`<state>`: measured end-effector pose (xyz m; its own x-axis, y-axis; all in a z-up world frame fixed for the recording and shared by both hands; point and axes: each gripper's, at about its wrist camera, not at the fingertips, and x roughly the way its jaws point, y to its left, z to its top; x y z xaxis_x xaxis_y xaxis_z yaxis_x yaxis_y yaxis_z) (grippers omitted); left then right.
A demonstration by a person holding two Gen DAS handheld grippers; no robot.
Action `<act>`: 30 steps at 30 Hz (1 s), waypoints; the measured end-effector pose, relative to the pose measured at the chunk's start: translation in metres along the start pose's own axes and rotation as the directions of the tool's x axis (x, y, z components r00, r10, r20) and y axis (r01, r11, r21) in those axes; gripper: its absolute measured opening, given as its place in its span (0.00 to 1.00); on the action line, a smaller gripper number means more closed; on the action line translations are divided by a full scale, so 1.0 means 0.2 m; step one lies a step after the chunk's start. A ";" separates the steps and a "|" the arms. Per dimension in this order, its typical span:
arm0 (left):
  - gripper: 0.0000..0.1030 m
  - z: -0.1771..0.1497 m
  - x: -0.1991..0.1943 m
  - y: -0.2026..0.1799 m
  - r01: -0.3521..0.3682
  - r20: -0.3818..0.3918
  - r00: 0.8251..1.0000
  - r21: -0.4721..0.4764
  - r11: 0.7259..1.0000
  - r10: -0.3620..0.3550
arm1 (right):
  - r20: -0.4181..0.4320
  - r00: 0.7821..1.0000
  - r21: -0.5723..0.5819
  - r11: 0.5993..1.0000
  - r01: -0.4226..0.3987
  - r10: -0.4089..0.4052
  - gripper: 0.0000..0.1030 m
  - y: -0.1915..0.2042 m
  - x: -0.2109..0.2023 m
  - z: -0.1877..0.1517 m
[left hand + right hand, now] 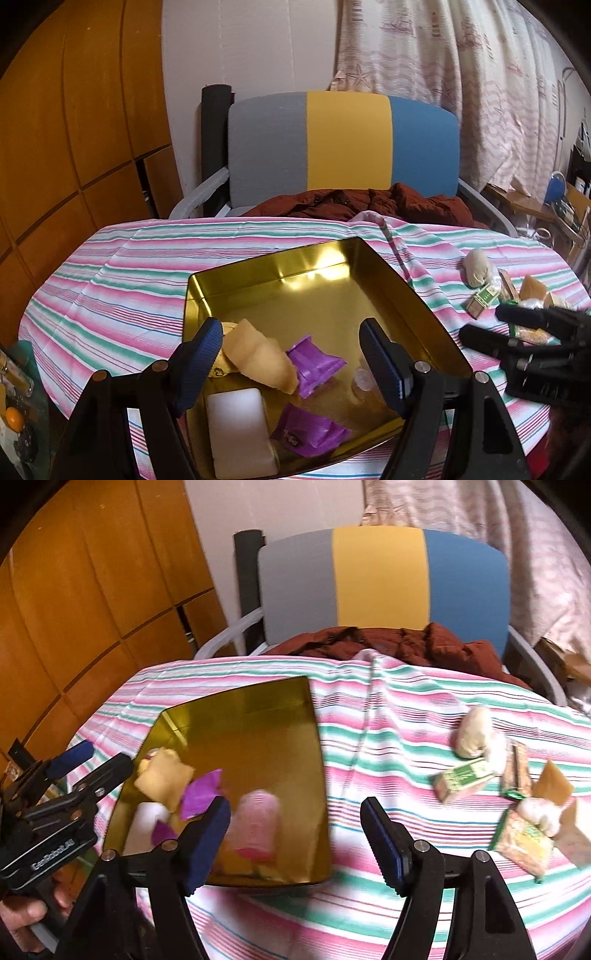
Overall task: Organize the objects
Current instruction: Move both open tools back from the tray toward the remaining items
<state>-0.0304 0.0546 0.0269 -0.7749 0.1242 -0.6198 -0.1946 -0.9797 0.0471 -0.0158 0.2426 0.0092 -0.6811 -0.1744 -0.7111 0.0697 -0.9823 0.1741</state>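
Both tongs are wide open and empty: left tongs (291,362) hover over the near end of the gold tin (236,280), right tongs (295,842) sit over its near right corner and the striped tabletop (369,738). The loose pile is still out on the tabletop to the right, well apart from the tin: a green box (463,781), a cream cloth ball (472,734), a flat snack packet (522,836), a tan wedge (552,786). All look light. The box is stiff, so pinch it across its short sides; the ball is soft and will squash, so grip it mid-body; the packet is likely slick and crushable, so take an edge lightly. The left view shows the tin's contents sharply: white block (240,432), purple wrappers (314,363), a pale cone-shaped piece (258,358), a small clear thing (364,380) you can't make out. The right view blurs those but lays the pile out clearly, plus your hand (26,919) on the left tool.
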 end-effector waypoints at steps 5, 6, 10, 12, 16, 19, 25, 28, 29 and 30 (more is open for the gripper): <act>0.76 0.00 0.01 -0.06 0.013 -0.009 1.000 0.031 0.999 -0.012 | 0.023 0.997 0.038 0.997 0.067 -0.068 0.73 -0.19 -0.06 0.03; 0.76 0.00 0.01 -0.07 0.017 -0.010 1.000 0.036 0.999 -0.016 | 0.027 0.996 0.048 0.995 0.083 -0.084 0.74 -0.23 -0.08 0.04; 0.76 0.00 0.03 -0.13 0.042 -0.019 0.999 0.064 0.997 -0.041 | 0.033 0.988 0.098 0.984 0.146 -0.150 0.75 -0.43 -0.14 0.07; 0.76 0.00 0.04 -0.17 0.063 -0.023 0.998 0.080 0.995 -0.061 | 0.029 0.982 0.129 0.975 0.183 -0.188 0.75 -0.54 -0.16 0.08; 0.76 0.01 0.04 -0.26 0.119 -0.032 0.993 0.107 0.987 -0.116 | 0.022 0.967 0.198 0.949 0.245 -0.254 0.76 -0.75 -0.20 0.09; 0.75 0.02 0.05 -0.32 0.172 -0.042 0.985 0.121 0.978 -0.168 | 0.024 0.949 0.250 0.921 0.298 -0.314 0.77 -0.92 -0.23 0.08; 0.75 0.05 0.08 -0.47 0.253 -0.065 0.967 0.131 0.959 -0.246 | 0.062 0.923 0.421 0.849 0.320 -0.379 0.82 -1.22 -0.30 0.01; 0.75 0.07 0.11 -0.57 0.292 -0.087 0.956 0.154 0.944 -0.281 | 0.046 0.928 0.492 0.817 0.300 -0.369 0.82 -1.30 -0.30 -0.02; 0.75 0.07 0.13 -0.61 0.313 -0.099 0.949 0.165 0.935 -0.300 | 0.054 0.932 0.512 0.811 0.283 -0.359 0.82 -1.31 -0.31 -0.02; 0.75 0.08 0.14 -0.65 0.331 -0.113 0.942 0.176 0.927 -0.315 | 0.057 0.932 0.519 0.809 0.278 -0.357 0.83 -1.32 -0.31 -0.03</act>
<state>-0.0369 0.1879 0.0150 -0.6012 0.4080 -0.6871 -0.5429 -0.8395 -0.0235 0.0124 0.5124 0.0037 -0.7017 0.1926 -0.6860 -0.5110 -0.8069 0.2962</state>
